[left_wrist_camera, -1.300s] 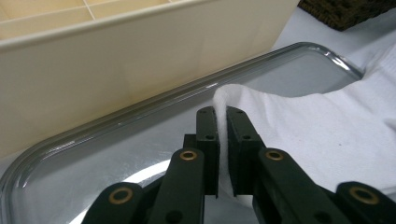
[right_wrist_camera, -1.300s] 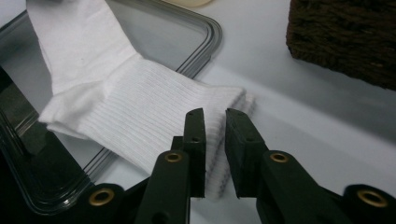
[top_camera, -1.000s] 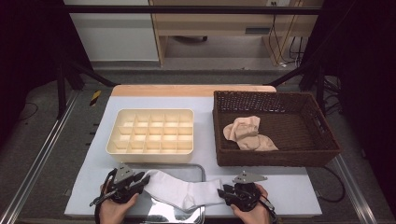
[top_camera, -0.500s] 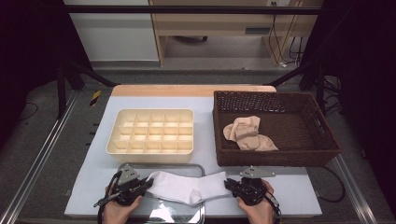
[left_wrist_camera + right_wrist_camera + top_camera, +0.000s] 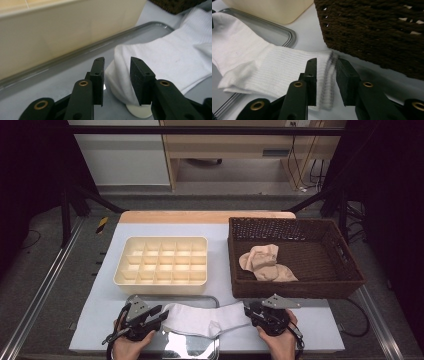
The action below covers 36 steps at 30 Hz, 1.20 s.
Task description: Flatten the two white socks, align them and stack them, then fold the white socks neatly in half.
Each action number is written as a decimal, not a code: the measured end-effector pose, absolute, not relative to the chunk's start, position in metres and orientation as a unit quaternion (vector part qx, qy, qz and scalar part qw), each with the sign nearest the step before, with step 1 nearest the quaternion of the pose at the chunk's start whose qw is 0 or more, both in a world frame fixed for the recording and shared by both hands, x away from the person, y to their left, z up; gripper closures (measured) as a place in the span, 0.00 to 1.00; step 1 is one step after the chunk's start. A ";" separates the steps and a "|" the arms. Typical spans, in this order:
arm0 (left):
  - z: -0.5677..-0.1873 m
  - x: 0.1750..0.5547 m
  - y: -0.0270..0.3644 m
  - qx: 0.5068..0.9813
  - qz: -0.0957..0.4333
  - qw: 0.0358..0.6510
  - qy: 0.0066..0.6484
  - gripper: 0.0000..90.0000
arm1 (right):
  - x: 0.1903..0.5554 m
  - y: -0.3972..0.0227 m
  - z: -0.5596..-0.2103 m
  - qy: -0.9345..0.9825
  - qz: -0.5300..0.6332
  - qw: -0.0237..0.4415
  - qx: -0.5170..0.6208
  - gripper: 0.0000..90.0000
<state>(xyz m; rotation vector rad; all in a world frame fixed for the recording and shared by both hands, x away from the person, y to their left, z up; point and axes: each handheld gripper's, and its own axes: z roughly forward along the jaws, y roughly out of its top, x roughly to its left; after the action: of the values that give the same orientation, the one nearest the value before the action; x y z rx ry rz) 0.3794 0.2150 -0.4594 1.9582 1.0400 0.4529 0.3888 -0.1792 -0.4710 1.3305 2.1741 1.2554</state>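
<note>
Both claws (image 5: 165, 314) reopened around sock (image 5: 205, 320)

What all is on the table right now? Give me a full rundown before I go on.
white sock: one, white, stretched across the metal tray at the near edge.
metal tray: one, silver, under the sock.
divided box: one, cream, empty, left of centre.
wicker basket: one, dark brown, right side.
beige socks: looks like a pair, beige, inside the basket.
table: one, pale top.
left gripper: black, jaws just opened, sock's toe end between them.
right gripper: black, jaws just opened, sock's cuff between them.
</note>
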 end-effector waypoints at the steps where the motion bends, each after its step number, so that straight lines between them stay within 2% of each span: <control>1: -0.457 0.379 0.214 0.783 0.183 0.428 0.413 0.69 | 0.388 -0.180 -0.470 0.755 0.440 0.147 0.463 0.77; 15: -0.449 0.384 0.177 0.793 0.172 0.448 0.375 0.74 | 0.388 -0.182 -0.471 0.750 0.447 0.141 0.467 0.70; 36: -0.466 0.386 0.131 0.817 0.143 0.436 0.348 0.88 | 0.384 -0.181 -0.474 0.748 0.450 0.135 0.469 0.67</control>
<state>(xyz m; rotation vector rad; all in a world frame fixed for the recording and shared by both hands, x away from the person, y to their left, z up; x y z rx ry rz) 0.3862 0.1307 -0.4662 2.0326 0.8669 0.3560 0.3840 -0.1808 -0.4741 1.3602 2.1661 1.3048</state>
